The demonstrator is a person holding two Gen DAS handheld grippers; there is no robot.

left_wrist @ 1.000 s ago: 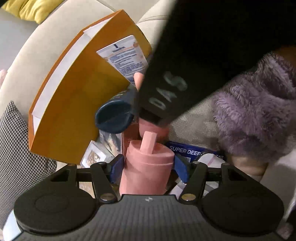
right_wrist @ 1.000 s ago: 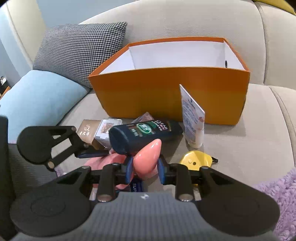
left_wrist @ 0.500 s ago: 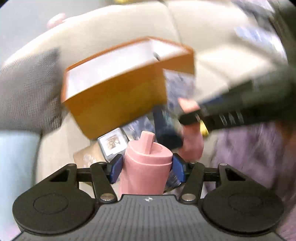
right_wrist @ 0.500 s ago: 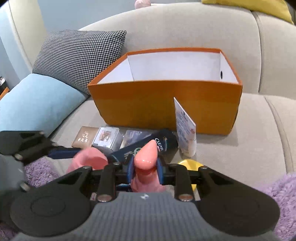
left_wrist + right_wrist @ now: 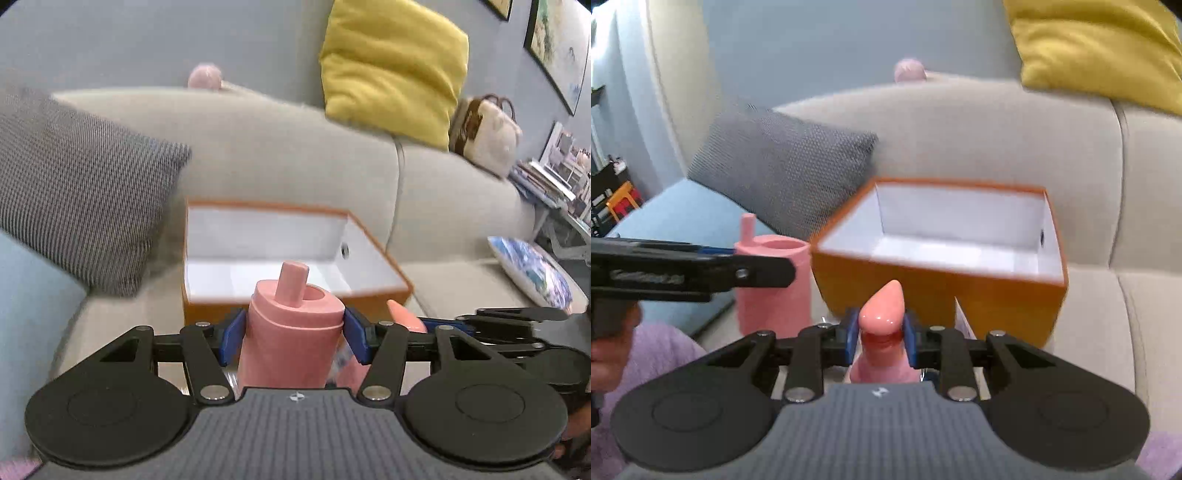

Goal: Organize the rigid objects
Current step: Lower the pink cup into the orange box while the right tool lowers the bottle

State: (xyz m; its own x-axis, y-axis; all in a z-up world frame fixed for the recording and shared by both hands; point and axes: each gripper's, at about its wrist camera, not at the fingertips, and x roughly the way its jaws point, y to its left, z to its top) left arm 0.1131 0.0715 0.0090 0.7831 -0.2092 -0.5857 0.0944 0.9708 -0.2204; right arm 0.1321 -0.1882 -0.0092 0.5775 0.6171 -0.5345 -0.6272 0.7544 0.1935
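Both claws clamped: left (image 5: 293, 334) on pink cup (image 5: 291, 332), right (image 5: 881, 338) on pink cone (image 5: 882, 314); no legible labels.

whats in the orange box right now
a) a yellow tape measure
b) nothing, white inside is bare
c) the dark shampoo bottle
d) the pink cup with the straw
b: the orange box shows only its bare white floor and walls in both wrist views, while the pink cup sits clamped in the left gripper in front of it and the right gripper holds the glossy pink piece.

Upright pink bottle (image 5: 291, 343), open orange box (image 5: 295, 306)
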